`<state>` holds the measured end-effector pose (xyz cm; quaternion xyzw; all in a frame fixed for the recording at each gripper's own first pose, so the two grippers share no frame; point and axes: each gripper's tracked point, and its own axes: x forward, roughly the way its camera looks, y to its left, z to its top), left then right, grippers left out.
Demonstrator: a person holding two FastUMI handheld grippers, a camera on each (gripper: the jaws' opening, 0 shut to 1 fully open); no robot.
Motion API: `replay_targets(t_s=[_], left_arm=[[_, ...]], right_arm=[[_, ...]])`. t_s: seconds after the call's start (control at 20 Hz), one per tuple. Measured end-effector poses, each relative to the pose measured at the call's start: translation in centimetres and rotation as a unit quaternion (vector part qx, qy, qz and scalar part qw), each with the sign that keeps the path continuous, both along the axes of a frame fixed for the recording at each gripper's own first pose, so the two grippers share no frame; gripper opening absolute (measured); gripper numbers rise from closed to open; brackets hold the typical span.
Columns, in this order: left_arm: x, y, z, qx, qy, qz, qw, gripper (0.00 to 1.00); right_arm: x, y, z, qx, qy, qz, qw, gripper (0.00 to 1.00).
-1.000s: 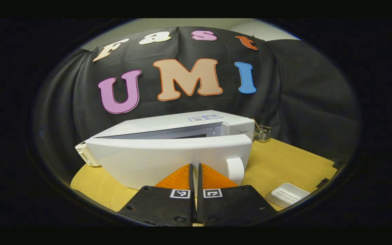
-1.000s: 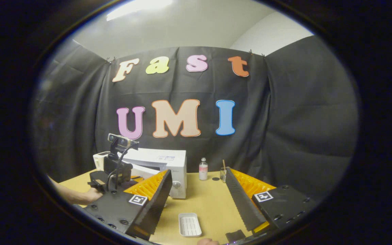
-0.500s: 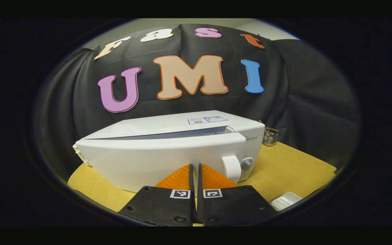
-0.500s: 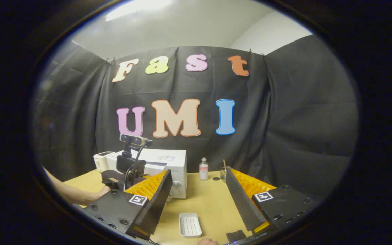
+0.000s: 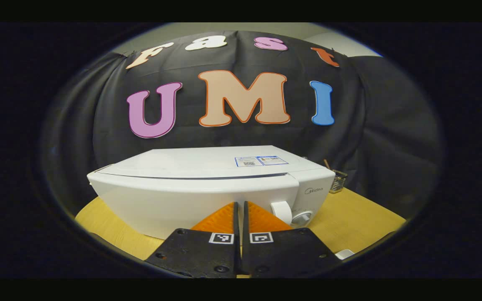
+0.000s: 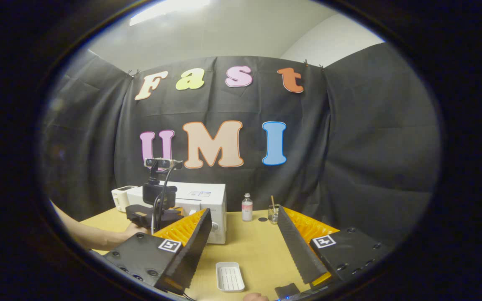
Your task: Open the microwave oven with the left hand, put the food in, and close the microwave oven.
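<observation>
Microwave oven (image 5: 207, 188) door flush, on wooden table (image 6: 257, 246); left gripper (image 5: 238, 213) fingers pressed together, right gripper (image 6: 245, 234) spread.

From my right gripper view, the microwave oven (image 6: 201, 205) stands at the back left of the table (image 6: 253, 246), and I take it as landmark. Right of it I log a small bottle (image 6: 247, 207), then a glass jar (image 6: 273, 213) holding a stick, both near the rear edge; a shallow tray (image 6: 230, 276) lies in front of it, toward me. A small appliance (image 6: 120, 198) sits just left of it, and my left gripper (image 6: 151, 213) is directly before its door.
</observation>
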<state>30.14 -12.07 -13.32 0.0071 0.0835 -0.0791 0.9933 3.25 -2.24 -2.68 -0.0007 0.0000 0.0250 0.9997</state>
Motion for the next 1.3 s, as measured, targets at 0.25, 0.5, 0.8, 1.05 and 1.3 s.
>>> replay_targets(t_s=[0.25, 0.5, 0.8, 1.05, 1.3], left_arm=[[0.9, 0.1, 0.1, 0.005, 0.007, 0.009, 1.0, 0.0], [0.5, -0.3, 0.7, 0.001, -0.004, -0.001, 1.0, 0.0], [-2.8, 0.8, 4.3, 0.007, -0.042, -0.001, 0.999, 0.0], [-8.4, 2.8, 7.9, 0.006, -0.073, -0.005, 0.997, 0.0], [-14.0, 6.2, 11.3, -0.003, -0.095, 0.005, 0.995, 0.0]], right_arm=[[0.0, 0.6, -0.3, 0.002, 0.005, 0.01, 1.0, 0.97], [-0.2, 0.6, -0.4, -0.003, 0.009, 0.01, 1.0, 0.97], [0.3, 1.4, -0.3, 0.001, 0.007, 0.018, 1.0, 0.97], [1.1, 3.0, 0.4, 0.003, -0.002, 0.037, 0.999, 0.87], [2.3, 5.4, 1.0, 0.002, -0.008, 0.062, 0.998, 0.87]])
